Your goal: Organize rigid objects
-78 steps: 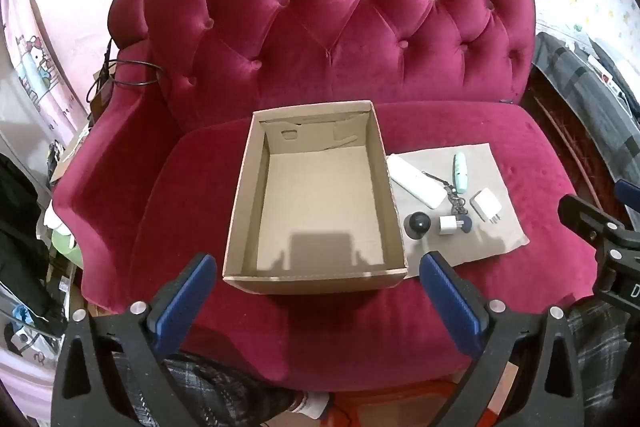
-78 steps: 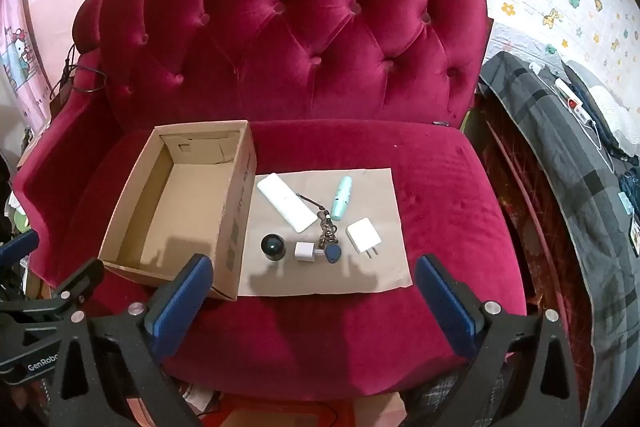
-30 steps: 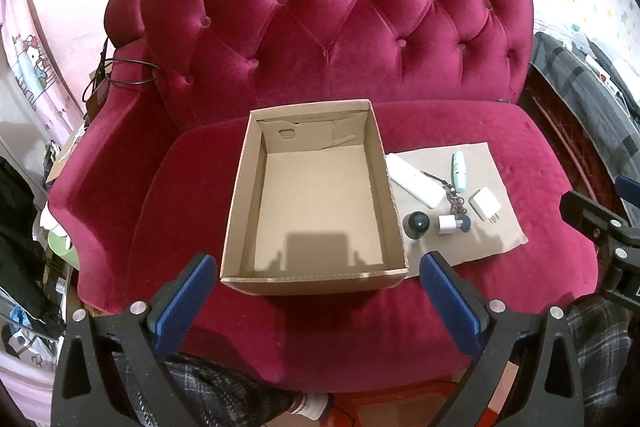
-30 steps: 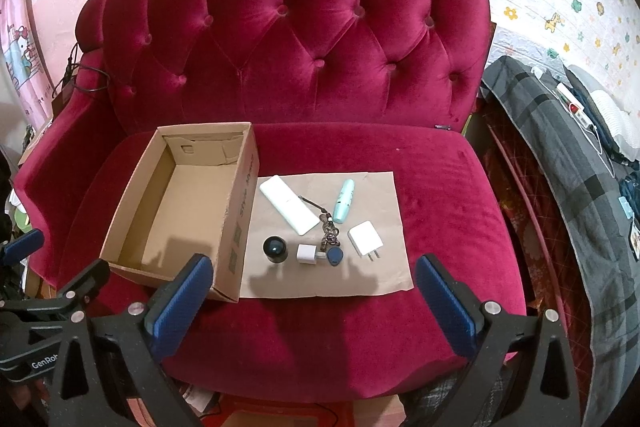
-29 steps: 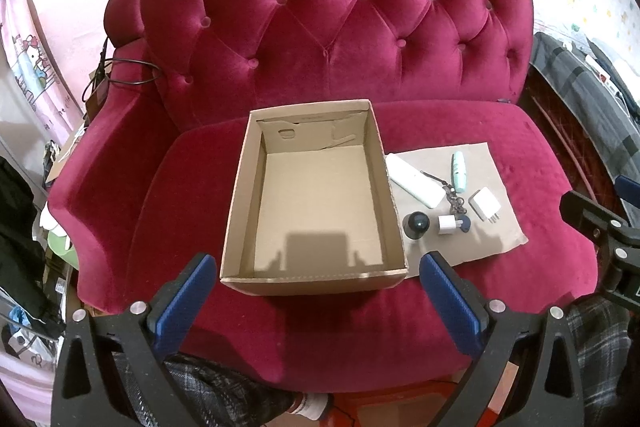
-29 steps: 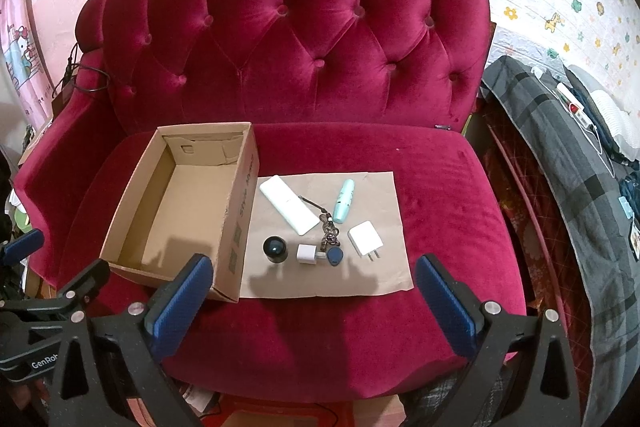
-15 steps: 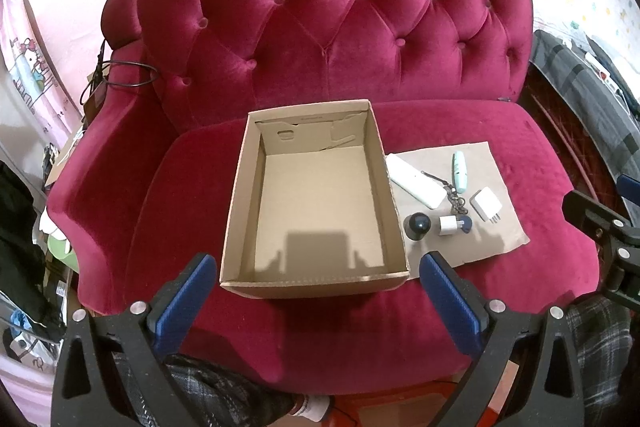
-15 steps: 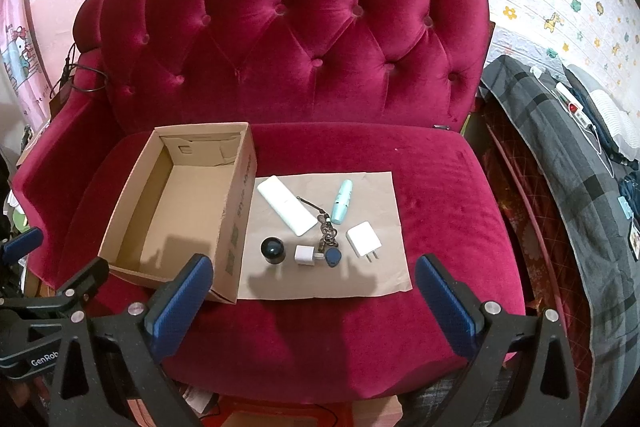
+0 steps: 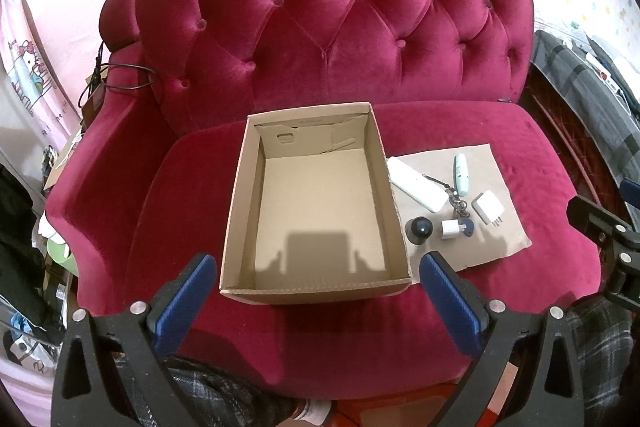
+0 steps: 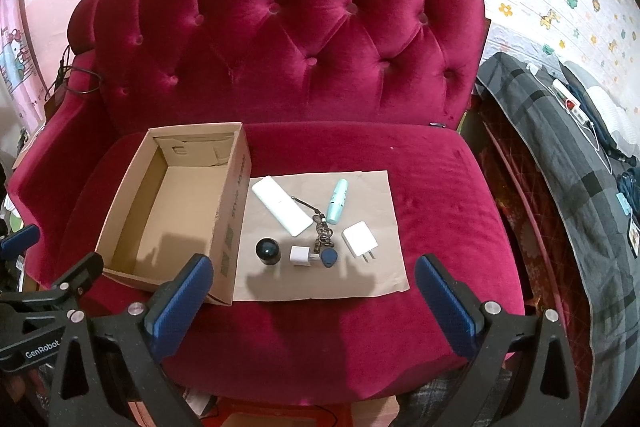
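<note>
Small hard plastic objects (image 10: 316,227) beside cardboard box (image 10: 236,203)

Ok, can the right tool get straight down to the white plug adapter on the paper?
Probably yes. The right tool is open and empty. The white plug adapter lies flat on the brown paper, nothing covering it. The key ring is close beside it.

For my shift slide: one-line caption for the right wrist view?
Open right gripper faces a red sofa: empty cardboard box beside small items on a paper sheet.
</note>
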Action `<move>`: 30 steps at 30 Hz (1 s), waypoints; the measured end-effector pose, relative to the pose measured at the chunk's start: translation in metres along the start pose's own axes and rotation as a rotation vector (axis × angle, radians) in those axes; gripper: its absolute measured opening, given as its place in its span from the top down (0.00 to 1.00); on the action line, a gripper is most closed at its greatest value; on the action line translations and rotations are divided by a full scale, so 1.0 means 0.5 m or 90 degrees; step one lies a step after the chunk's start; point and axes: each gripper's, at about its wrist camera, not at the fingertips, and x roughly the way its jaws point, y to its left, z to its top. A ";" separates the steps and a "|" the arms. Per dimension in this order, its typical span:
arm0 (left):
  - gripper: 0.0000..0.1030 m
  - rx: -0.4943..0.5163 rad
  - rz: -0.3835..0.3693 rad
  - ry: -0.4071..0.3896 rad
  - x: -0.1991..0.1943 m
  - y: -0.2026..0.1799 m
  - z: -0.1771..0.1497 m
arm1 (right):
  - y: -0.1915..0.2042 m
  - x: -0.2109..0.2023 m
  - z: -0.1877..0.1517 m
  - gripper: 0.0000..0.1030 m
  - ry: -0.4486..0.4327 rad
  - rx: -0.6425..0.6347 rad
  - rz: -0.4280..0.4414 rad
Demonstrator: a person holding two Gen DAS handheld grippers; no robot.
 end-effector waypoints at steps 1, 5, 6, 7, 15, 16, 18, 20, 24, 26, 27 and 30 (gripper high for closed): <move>0.00 -0.001 -0.002 0.000 0.001 0.001 0.001 | 0.001 0.000 0.000 0.00 0.000 0.000 0.000; 0.00 -0.001 -0.003 0.002 0.005 0.002 0.001 | 0.001 0.003 0.002 0.00 0.000 0.000 -0.001; 0.00 -0.001 -0.003 0.003 0.006 0.002 0.002 | 0.000 0.003 0.002 0.00 -0.001 0.002 -0.001; 0.00 -0.002 -0.005 0.002 0.005 0.001 0.004 | 0.000 0.003 0.002 0.00 -0.003 0.003 -0.001; 0.00 0.003 -0.003 -0.002 0.016 0.002 0.013 | -0.006 0.011 0.007 0.00 -0.001 0.007 0.001; 0.00 0.003 -0.004 -0.002 0.020 0.002 0.015 | -0.006 0.014 0.007 0.00 0.001 0.007 0.001; 0.00 0.002 -0.004 -0.002 0.024 0.004 0.018 | -0.006 0.020 0.013 0.00 0.004 0.007 0.001; 0.00 0.002 -0.004 -0.001 0.031 0.006 0.023 | -0.006 0.026 0.016 0.00 0.006 0.008 -0.001; 0.00 0.009 0.000 0.000 0.045 0.013 0.031 | -0.006 0.037 0.018 0.00 0.002 0.010 0.001; 0.00 0.011 0.001 0.000 0.057 0.021 0.038 | -0.005 0.043 0.017 0.00 0.004 0.009 -0.002; 0.00 0.011 0.003 0.000 0.063 0.025 0.042 | -0.004 0.050 0.020 0.00 0.007 0.008 -0.003; 0.00 0.015 0.001 0.003 0.091 0.044 0.054 | -0.002 0.064 0.021 0.00 0.012 0.008 -0.004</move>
